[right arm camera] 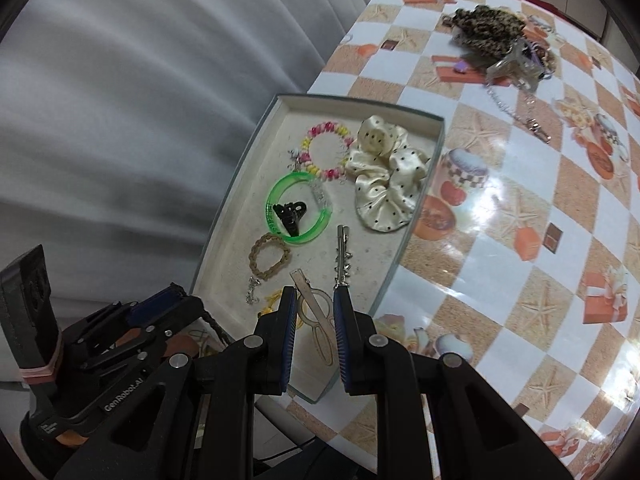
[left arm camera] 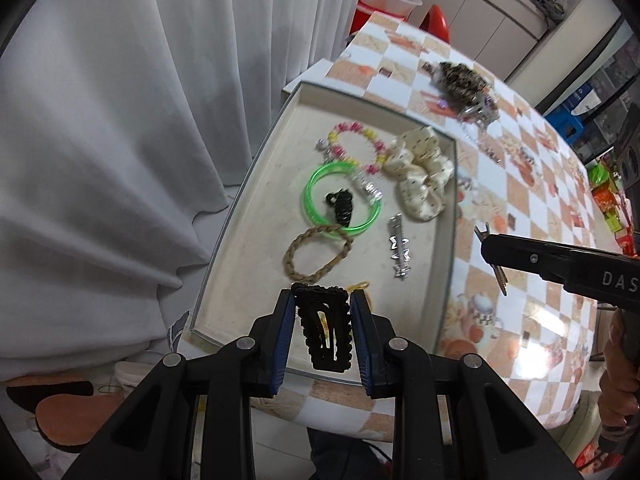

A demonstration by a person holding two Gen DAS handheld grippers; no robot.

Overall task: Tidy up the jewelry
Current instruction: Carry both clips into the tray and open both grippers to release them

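Two grippers are seen over a shallow tray (left arm camera: 244,200) set on the checkered worktop (left arm camera: 520,184). The left gripper (left arm camera: 323,334) has its jaws pressed onto a black snap clip (left arm camera: 326,330), which is held above the tray's near edge with its long axis running along the fingers, its narrow end toward the camera. The right gripper (right arm camera: 316,334) has its jaws closed on a silver-toned alligator clip (right arm camera: 312,306), whose long axis is angled up and to the left, its tip pointing into the tray. Inside the tray are seen a green bangle (left arm camera: 340,199), a small black claw clip (left arm camera: 340,206) within it, a braided tie (left arm camera: 316,254), a beaded bracelet (left arm camera: 354,146), a cream scrunchie (left arm camera: 420,172) and a silver hair clip (left arm camera: 400,252) lying lengthwise. A leopard-print pile (left arm camera: 464,82) is left well apart on the worktop.
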